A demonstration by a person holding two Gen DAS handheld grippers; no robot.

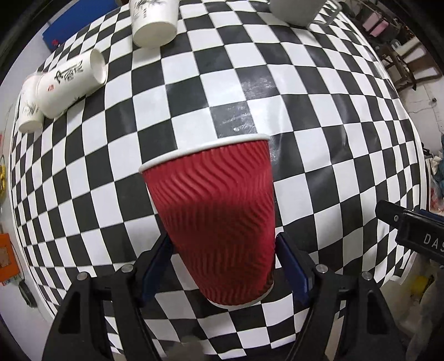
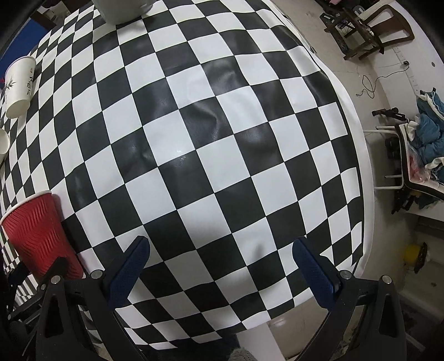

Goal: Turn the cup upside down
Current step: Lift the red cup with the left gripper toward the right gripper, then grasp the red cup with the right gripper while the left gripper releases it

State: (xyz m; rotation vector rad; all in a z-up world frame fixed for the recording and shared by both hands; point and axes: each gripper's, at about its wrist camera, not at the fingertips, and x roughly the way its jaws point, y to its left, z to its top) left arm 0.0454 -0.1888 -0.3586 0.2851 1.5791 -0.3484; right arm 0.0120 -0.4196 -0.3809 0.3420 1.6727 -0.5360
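Observation:
A red ribbed paper cup (image 1: 213,211) with a white rim is held between the blue pads of my left gripper (image 1: 222,263). Its rim points away from the camera toward the table and its base points toward me. It hangs above the checkered tablecloth (image 1: 319,133). The same cup shows at the lower left of the right wrist view (image 2: 38,233). My right gripper (image 2: 222,263) is open and empty above the cloth near the table's right edge.
Several white printed paper cups stand or lie at the far left: one lying (image 1: 69,86), one upside down (image 1: 154,25), another upside down (image 2: 19,86). A grey container (image 1: 297,11) is at the far edge. Chairs and clutter (image 2: 416,144) stand beyond the table's right edge.

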